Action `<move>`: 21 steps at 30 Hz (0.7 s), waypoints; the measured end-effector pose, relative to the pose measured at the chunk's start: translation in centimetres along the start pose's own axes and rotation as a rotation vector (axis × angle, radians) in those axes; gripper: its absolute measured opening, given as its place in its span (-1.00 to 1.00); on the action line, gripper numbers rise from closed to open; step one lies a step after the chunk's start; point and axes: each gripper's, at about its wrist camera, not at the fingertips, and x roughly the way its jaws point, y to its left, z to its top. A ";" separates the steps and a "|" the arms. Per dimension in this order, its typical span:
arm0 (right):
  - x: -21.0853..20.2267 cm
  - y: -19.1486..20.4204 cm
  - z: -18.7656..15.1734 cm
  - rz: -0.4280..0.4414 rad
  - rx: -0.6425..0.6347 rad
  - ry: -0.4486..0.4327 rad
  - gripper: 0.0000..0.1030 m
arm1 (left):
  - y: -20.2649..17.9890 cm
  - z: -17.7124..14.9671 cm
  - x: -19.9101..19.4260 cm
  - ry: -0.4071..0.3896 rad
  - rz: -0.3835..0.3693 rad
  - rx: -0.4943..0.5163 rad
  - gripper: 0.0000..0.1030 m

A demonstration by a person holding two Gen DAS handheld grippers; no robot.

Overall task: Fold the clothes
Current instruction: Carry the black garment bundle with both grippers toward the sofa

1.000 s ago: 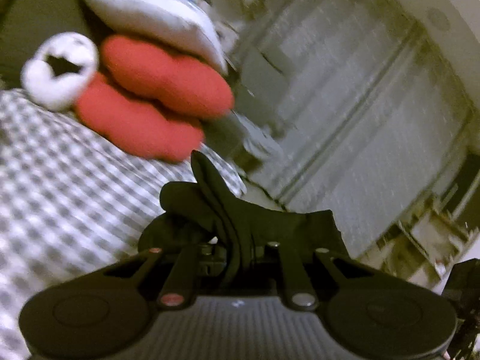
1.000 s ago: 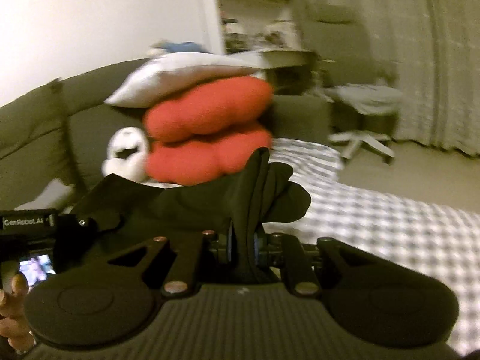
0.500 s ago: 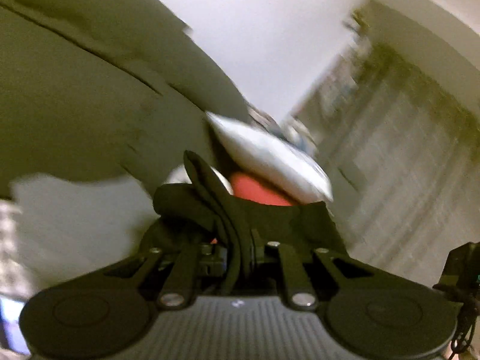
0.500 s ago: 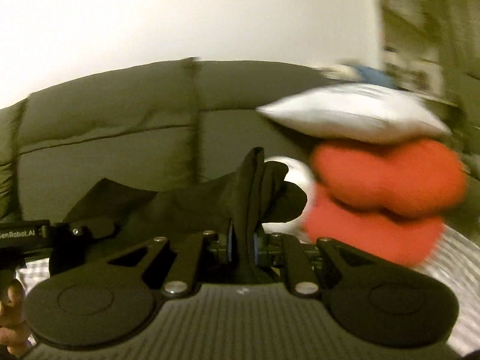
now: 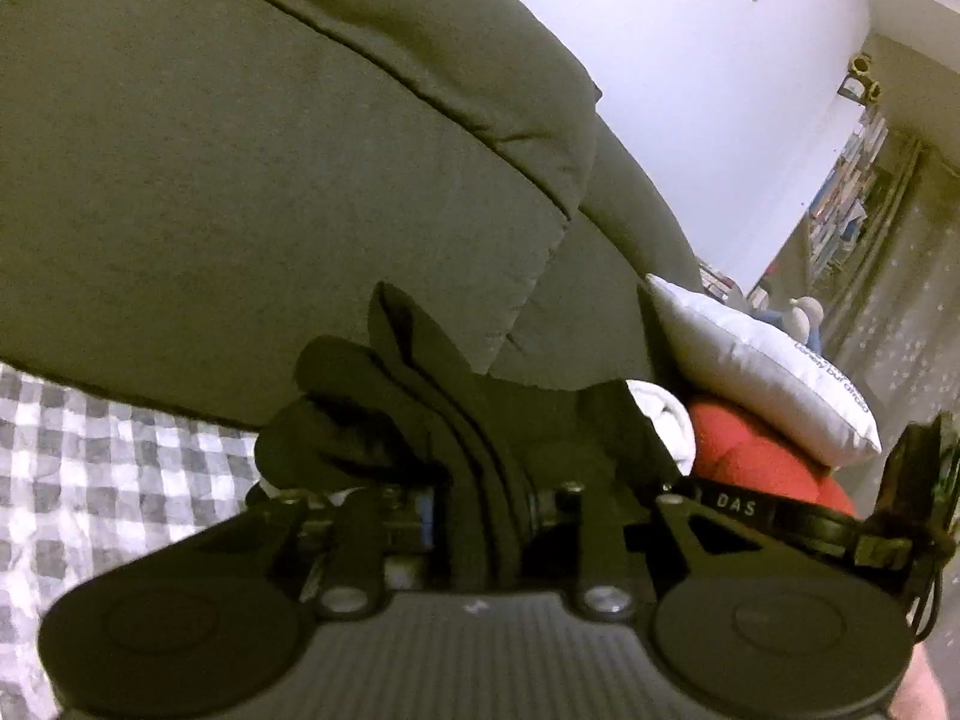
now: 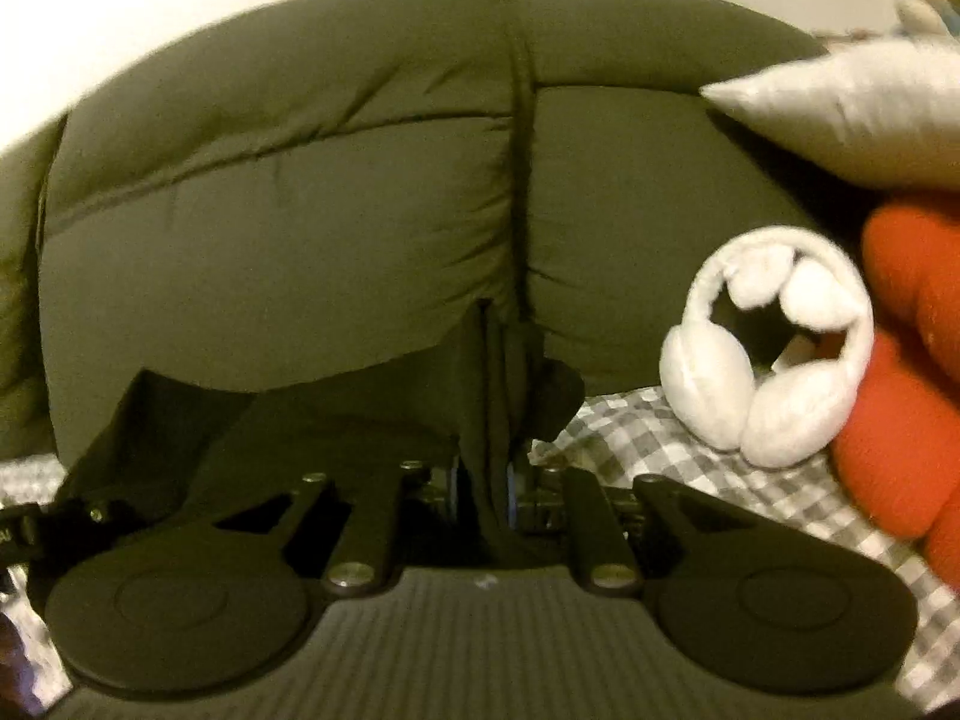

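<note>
The left gripper (image 5: 480, 516) is clamped on a thick bunch of the black garment (image 5: 420, 408), which stands up in several folds from between its jaws and spreads to either side in front of them. The right gripper (image 6: 486, 492) is likewise pinched tight on another gathered part of the same dark cloth (image 6: 336, 414); from there the fabric stretches away to the left, toward the other tool, and a small flap bulges to the right of the jaws. The garment hangs between the two grippers, held up above the checked bedspread (image 5: 90, 480) rather than lying flat on it.

Behind the cloth rises a padded olive-green headboard (image 6: 288, 228), with a vertical seam running down its middle in the right wrist view. At the right end of the bedspread (image 6: 660, 468), near the headboard, sit white fluffy earmuffs (image 6: 768, 360), resting on the checked cover and touching a red cushion (image 6: 900, 420). A grey-white pillow (image 6: 852, 114) lies on top of the red cushion. In the left wrist view the same pillow (image 5: 756, 366) covers the red cushion (image 5: 756, 450), and part of the white earmuffs (image 5: 666, 420) shows just behind the garment's edge. A white wall (image 5: 690, 90) runs beyond the headboard (image 5: 270, 180), and a patch of a person's hand (image 5: 924, 690) shows at the lower right corner.
</note>
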 end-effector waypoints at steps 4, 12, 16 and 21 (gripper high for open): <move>1.1 -1.1 -1.0 0.005 0.043 0.010 -0.69 | 0.2 0.3 -0.5 -0.015 0.025 -0.010 -0.30; -0.6 -4.0 0.0 -0.120 0.239 -0.113 -0.22 | -0.3 2.3 -4.0 -0.117 0.046 0.028 -0.09; -3.6 -1.6 -0.6 -0.044 0.146 -0.159 -0.22 | -2.7 2.0 -4.0 -0.107 -0.049 0.124 -0.09; -3.5 2.6 -2.6 0.017 -0.050 -0.083 -0.22 | -3.6 -0.6 -0.3 -0.001 -0.021 0.201 -0.11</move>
